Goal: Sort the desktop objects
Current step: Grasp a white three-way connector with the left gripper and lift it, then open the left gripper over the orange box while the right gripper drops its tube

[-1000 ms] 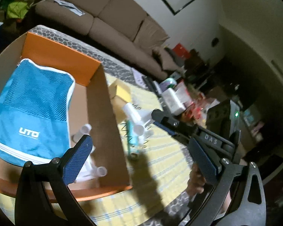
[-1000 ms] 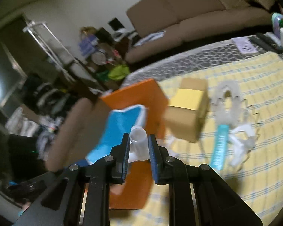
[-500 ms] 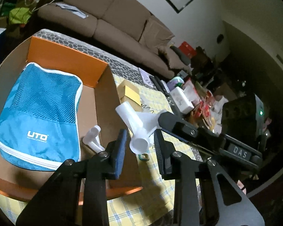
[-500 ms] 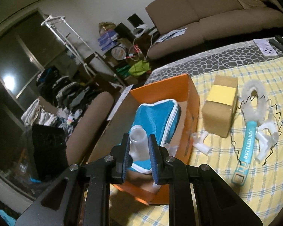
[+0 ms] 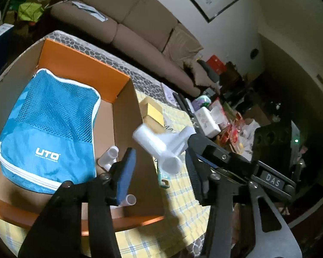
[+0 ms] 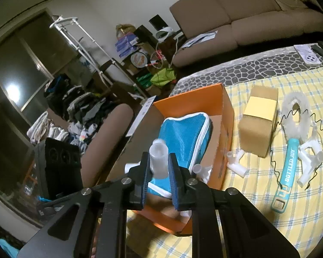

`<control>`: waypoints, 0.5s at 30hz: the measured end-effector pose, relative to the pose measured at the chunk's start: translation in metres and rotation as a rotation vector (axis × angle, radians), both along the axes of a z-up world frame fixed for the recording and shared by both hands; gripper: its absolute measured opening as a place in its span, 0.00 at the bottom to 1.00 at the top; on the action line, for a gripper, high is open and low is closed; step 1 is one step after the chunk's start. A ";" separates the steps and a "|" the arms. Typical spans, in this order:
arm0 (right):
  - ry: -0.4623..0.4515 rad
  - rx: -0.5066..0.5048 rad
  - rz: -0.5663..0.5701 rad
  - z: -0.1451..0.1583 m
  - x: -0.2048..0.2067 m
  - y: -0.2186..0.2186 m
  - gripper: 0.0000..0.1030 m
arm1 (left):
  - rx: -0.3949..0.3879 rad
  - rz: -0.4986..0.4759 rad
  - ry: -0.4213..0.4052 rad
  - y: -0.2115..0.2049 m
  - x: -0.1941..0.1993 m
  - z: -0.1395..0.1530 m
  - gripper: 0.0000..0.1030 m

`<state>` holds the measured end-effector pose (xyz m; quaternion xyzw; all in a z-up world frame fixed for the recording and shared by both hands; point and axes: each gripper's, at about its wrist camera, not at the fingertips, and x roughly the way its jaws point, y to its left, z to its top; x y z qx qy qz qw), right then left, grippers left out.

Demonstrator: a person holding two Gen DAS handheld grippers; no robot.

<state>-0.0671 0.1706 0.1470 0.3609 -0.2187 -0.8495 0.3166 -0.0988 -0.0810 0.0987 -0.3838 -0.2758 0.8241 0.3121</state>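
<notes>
Okay, going left to right in the left wrist view: the blue pouch (image 5: 47, 129) fills most of the orange box (image 5: 84, 64), and a couple of white connectors (image 5: 108, 154) lie on the bare floor beside it. The left gripper (image 5: 159, 153) has its tongs opening. The white connector (image 5: 159, 144) sits in the gap, but the pads don't seem to touch it. It hangs over the box's right wall, pinched by the right gripper (image 6: 159, 158).

My take: get the left tongs fully clear. Then carry the piece over that bare strip, go low and let go, so it doesn't bounce off the wall.

Only the right wrist view shows the firm pinch on the tube. It also shows what's left on the yellow cloth (image 6: 269, 225): a cardboard block (image 6: 258, 126), a teal brush (image 6: 290, 157) and more loose connectors (image 6: 236, 163).
</notes>
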 end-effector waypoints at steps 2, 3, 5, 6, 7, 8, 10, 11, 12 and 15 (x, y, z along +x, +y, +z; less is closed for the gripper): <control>-0.005 -0.002 -0.002 0.000 -0.001 0.001 0.15 | 0.018 -0.006 -0.001 0.000 -0.002 -0.002 0.43; -0.005 -0.001 -0.002 -0.001 -0.001 0.001 0.15 | 0.015 -0.008 -0.002 0.001 -0.002 -0.002 0.36; -0.009 0.004 -0.007 -0.001 -0.002 0.002 0.15 | -0.003 -0.022 -0.010 0.004 -0.003 -0.004 0.22; -0.012 -0.003 -0.004 -0.002 -0.002 0.002 0.15 | -0.021 -0.024 -0.009 0.006 -0.002 -0.005 0.20; -0.013 -0.008 -0.006 -0.003 -0.002 0.003 0.15 | -0.022 -0.027 -0.011 0.006 -0.002 -0.005 0.20; -0.017 -0.012 -0.006 -0.003 -0.002 0.003 0.15 | -0.016 -0.026 -0.012 0.005 -0.002 -0.006 0.18; -0.016 -0.012 -0.008 -0.003 -0.002 0.004 0.15 | -0.023 -0.015 -0.006 0.005 -0.002 -0.003 0.16; -0.018 -0.021 -0.004 -0.003 -0.002 0.004 0.14 | -0.019 -0.003 -0.004 0.003 -0.001 -0.002 0.16; -0.020 -0.021 -0.003 -0.003 -0.002 0.003 0.14 | -0.011 0.006 -0.007 0.002 -0.001 -0.003 0.16; -0.027 -0.016 0.002 -0.003 -0.003 0.003 0.14 | -0.001 0.037 -0.022 -0.007 -0.003 -0.006 0.16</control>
